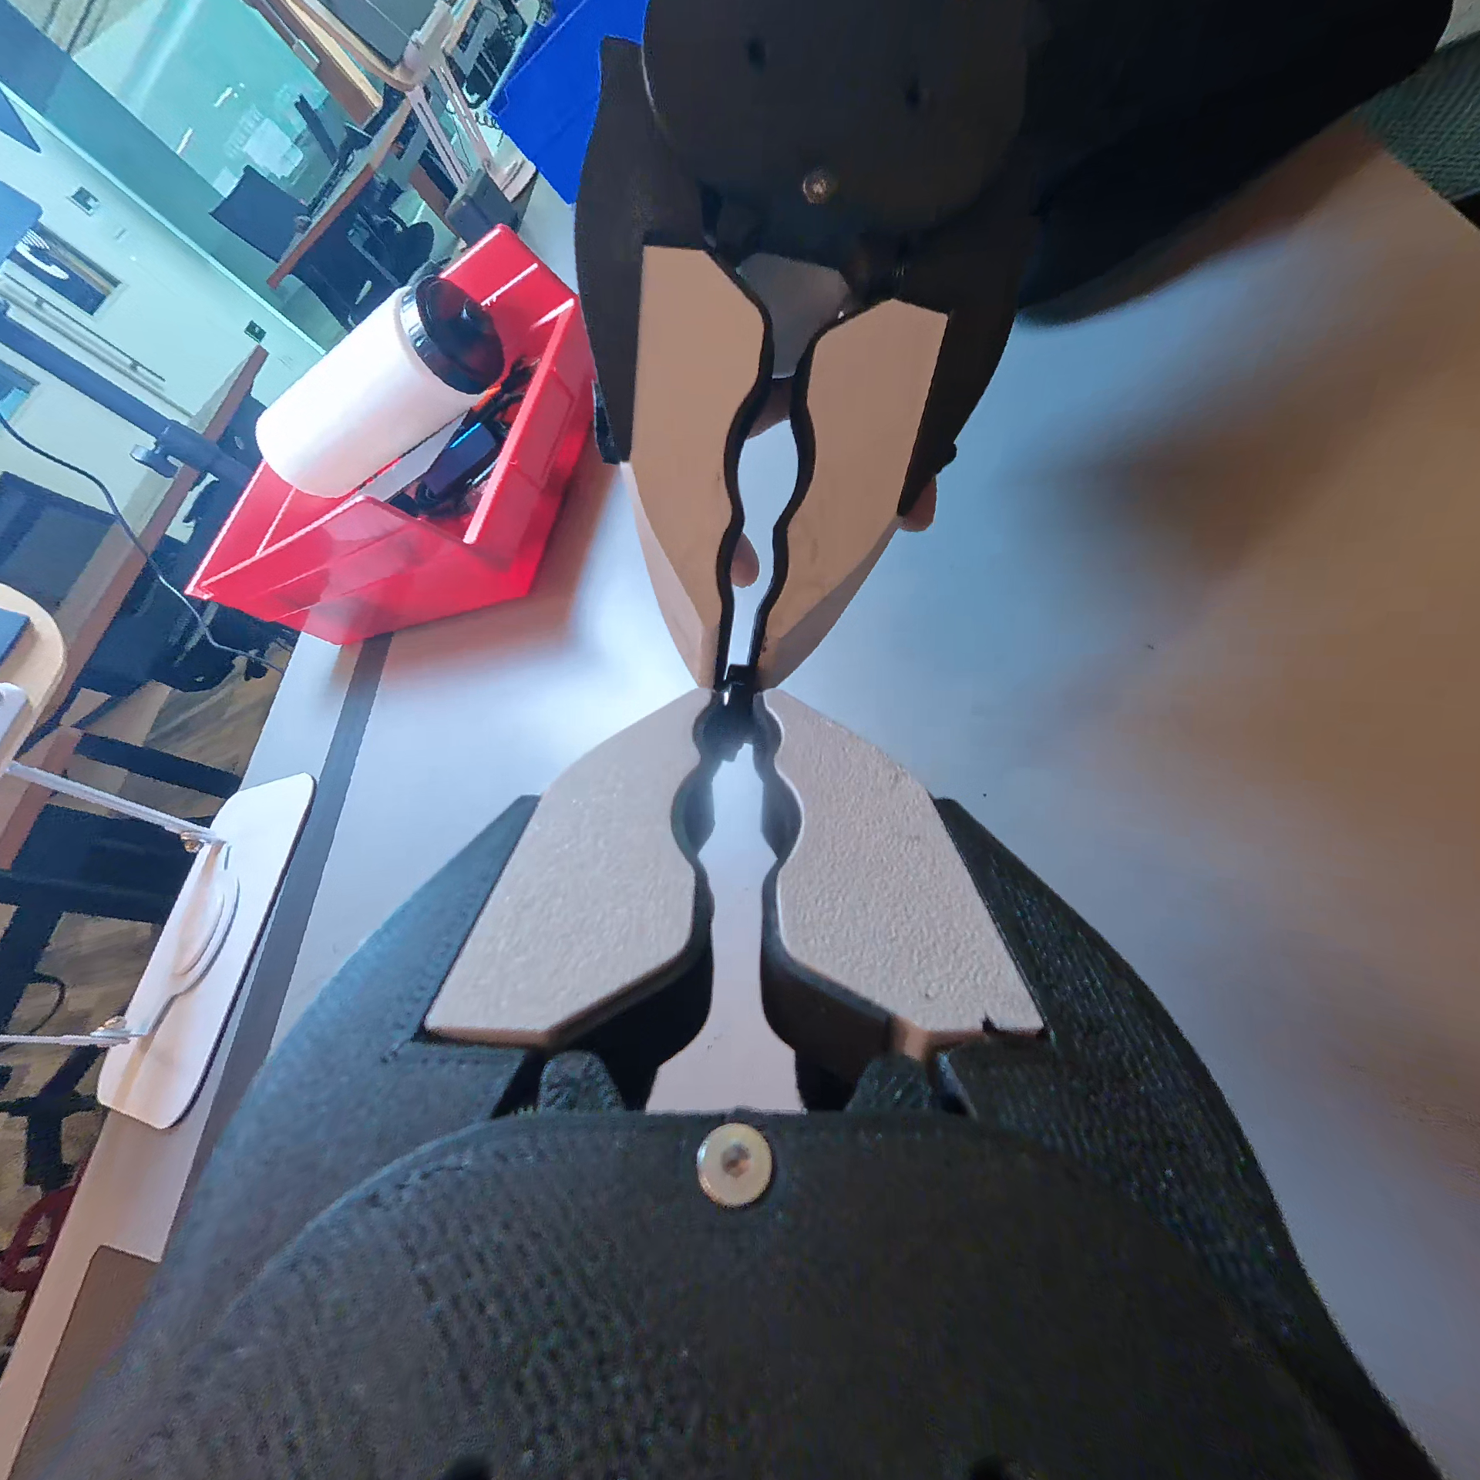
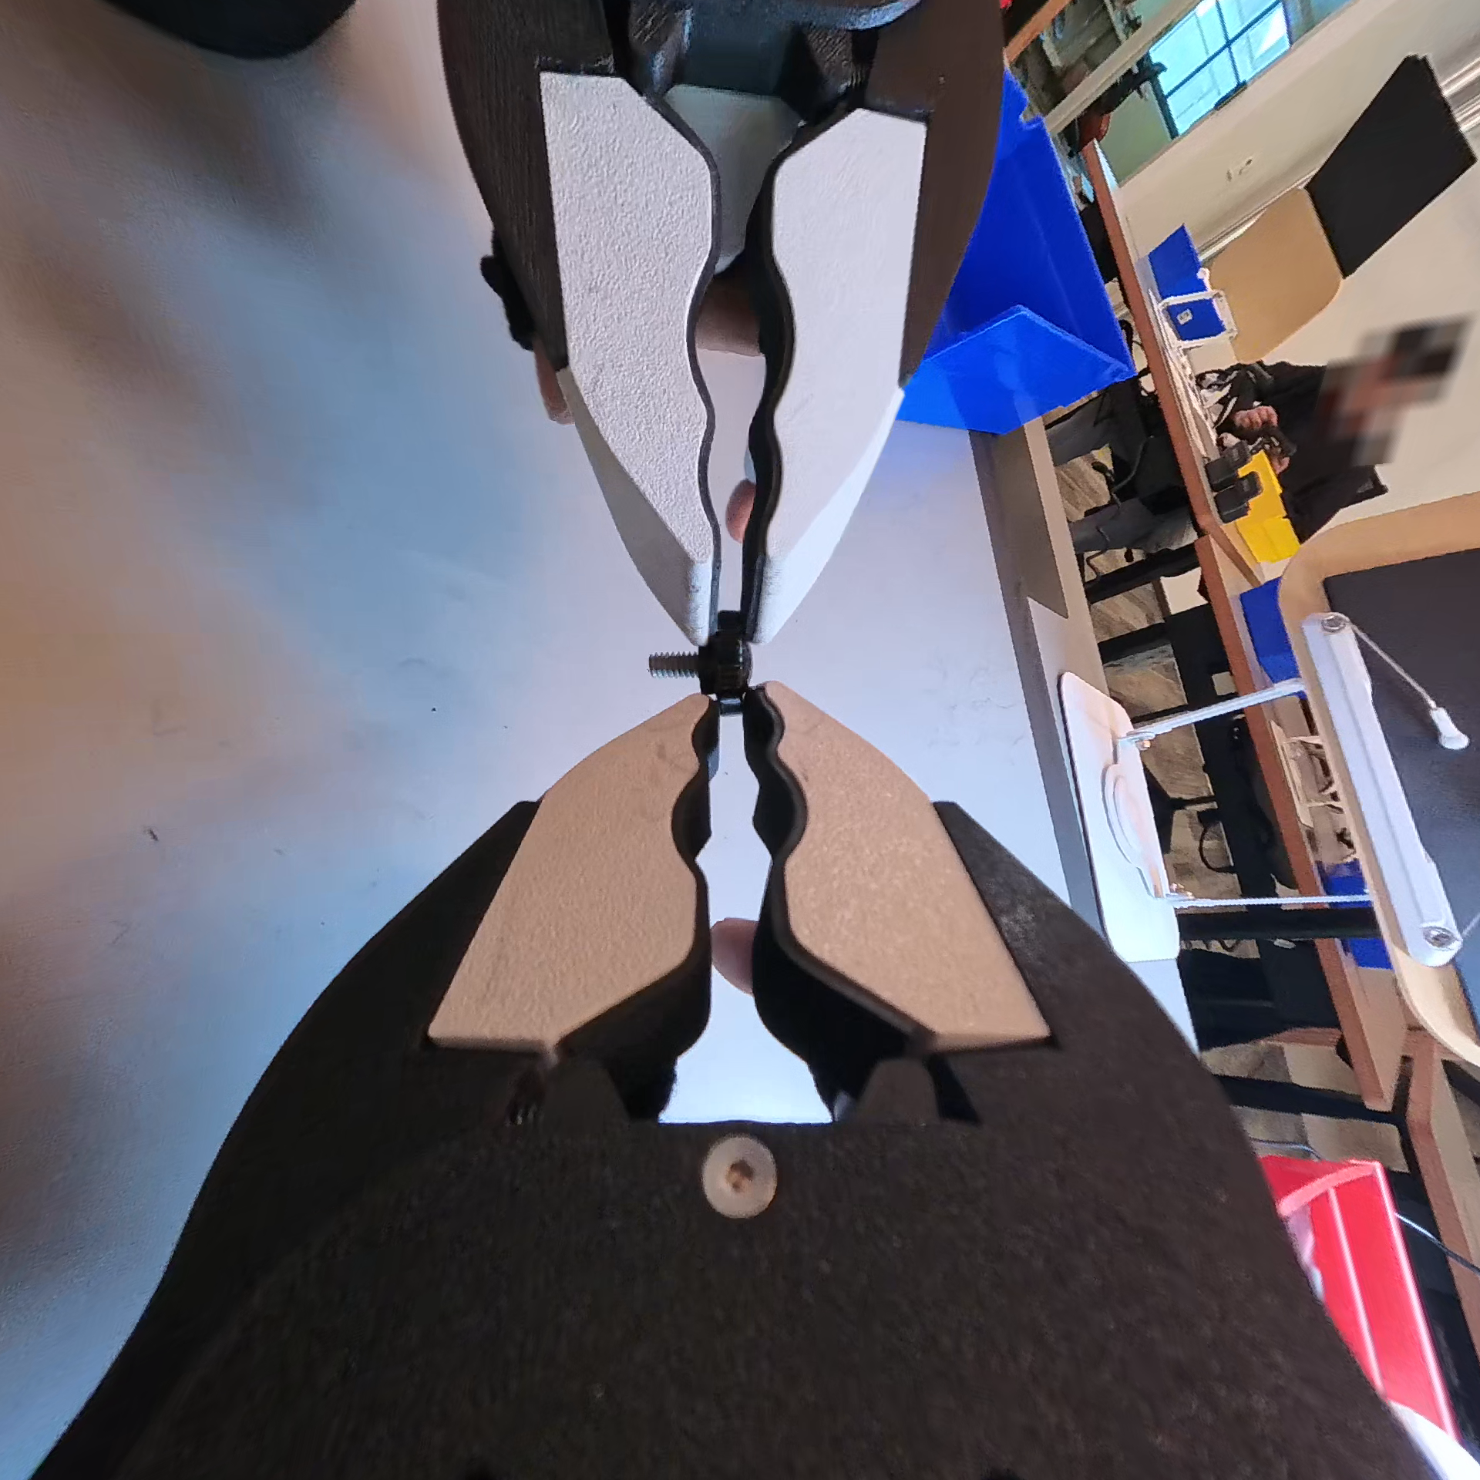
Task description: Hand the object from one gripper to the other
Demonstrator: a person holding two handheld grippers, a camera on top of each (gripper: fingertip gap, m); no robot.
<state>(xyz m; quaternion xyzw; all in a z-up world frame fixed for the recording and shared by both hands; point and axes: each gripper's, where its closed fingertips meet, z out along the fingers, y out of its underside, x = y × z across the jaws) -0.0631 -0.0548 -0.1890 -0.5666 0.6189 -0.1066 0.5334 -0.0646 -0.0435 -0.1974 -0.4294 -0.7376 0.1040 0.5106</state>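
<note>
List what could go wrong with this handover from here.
1. The thumbscrew is pinched only at the extreme tips of the left gripper and right gripper. If one opens before the other grips firmly, it could drop onto the table.
2. The tips meet nose to nose, so pushing closer could lever the small screw out sideways.
3. Its threaded stud sticks out to one side, ungripped, so it may twist during release.

Both grippers look the same tbh: left gripper (image 1: 733,725) and right gripper (image 2: 730,703) have black rough-textured printed bodies w/ pale beige grainy finger plates, wavy black inner edges, and one silver screw (image 1: 733,1163) in the middle.
</note>
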